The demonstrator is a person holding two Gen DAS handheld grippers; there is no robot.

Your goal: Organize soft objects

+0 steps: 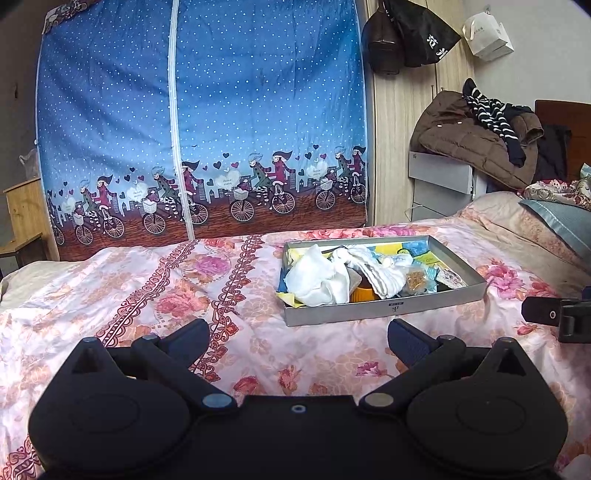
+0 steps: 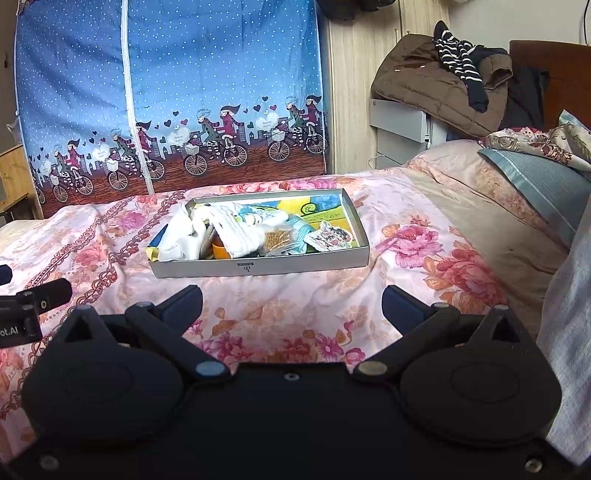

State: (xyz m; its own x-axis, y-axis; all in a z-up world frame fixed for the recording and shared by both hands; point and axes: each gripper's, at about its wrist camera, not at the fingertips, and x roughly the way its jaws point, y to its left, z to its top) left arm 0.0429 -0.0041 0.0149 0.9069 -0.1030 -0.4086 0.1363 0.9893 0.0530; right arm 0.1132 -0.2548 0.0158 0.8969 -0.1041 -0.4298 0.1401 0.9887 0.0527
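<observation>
Both black grippers, left gripper (image 1: 299,338) and right gripper (image 2: 291,302), hover with fingers wide apart. Crumpled white soft cloths (image 1: 319,277) lie in the flat grey cardboard tray (image 1: 384,308) on the flowery pink bedspread (image 1: 147,295). Grabbing carelessly could drag out the small clear snack packet (image 2: 279,236) too.

black left gripper body (image 2: 14,325): white "ot.AI" | black hanging bag (image 1: 424,33): white characters, unreadable | grey shallow cardboard box (image 2: 258,267): small logo, illegible

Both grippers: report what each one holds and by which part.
Nothing is held. The left gripper and right gripper are open over the bedspread, short of the tray.
</observation>
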